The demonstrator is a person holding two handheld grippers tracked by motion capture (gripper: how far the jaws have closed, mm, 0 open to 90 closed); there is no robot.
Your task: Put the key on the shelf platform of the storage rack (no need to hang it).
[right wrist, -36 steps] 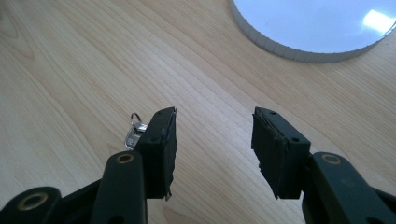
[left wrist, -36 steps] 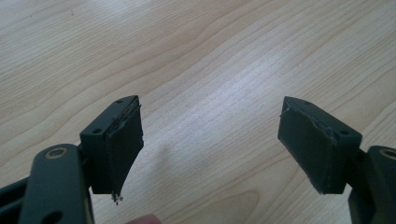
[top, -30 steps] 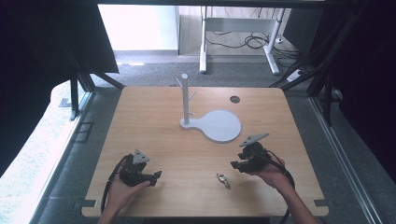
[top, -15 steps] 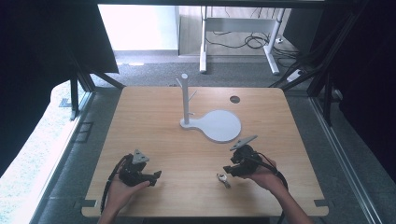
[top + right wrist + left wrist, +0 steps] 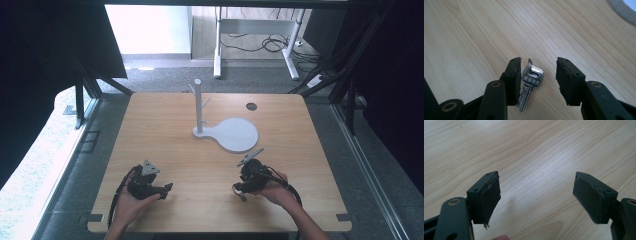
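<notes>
A silver key (image 5: 530,83) on a small ring lies flat on the wooden table. My right gripper (image 5: 538,75) is open, its two black jaws straddling the key, the left jaw touching or nearly touching the key's edge. In the high view that right gripper (image 5: 240,190) sits at the table's front right with the key (image 5: 241,194) just under its tips. My left gripper (image 5: 165,190) rests at the front left, held in a hand. Its jaws are wide apart in the left gripper view (image 5: 536,195), with bare wood between them.
A white stand (image 5: 198,107) with an upright post and side pegs rises from a round white base (image 5: 235,134) at mid-table. A dark round hole (image 5: 251,106) lies at the back right. The table's front edge is close behind both hands.
The right gripper has moved left and toward the front edge, coming down over the key. The left gripper has stayed in place.
</notes>
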